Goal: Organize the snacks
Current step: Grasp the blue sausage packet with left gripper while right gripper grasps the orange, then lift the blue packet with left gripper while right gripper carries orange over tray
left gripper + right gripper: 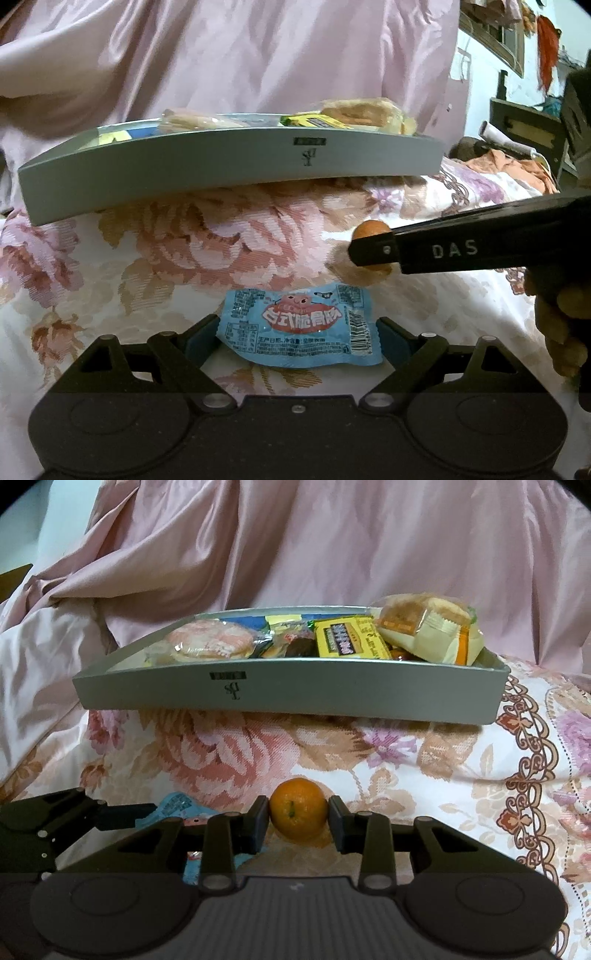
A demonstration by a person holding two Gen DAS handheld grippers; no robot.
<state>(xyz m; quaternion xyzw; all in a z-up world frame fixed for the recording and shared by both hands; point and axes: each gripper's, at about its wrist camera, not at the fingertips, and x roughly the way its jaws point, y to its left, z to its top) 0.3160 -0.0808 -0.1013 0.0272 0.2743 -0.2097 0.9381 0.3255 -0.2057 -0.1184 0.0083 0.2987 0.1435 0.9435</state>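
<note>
A blue snack packet (297, 326) lies flat on the flowered bedspread, between the fingers of my left gripper (295, 338). The blue pads touch its two short edges, with the jaws wide. My right gripper (298, 818) is shut on a small orange (298, 814) that rests low on the bedspread. In the left wrist view that gripper (371, 245) comes in from the right, with the orange (369, 227) showing behind its finger. The grey tray (295, 694) stands beyond both grippers with several wrapped snacks in it. A corner of the blue packet (177, 803) shows at the lower left of the right wrist view.
In the tray lie a yellow packet (347, 638), a wrapped cake (428, 627) and a pink round biscuit pack (210, 640). Pink cloth (295, 546) hangs close behind it. Flowered bedspread (443, 775) stretches to the right. Furniture and clothes (517, 155) stand at the far right.
</note>
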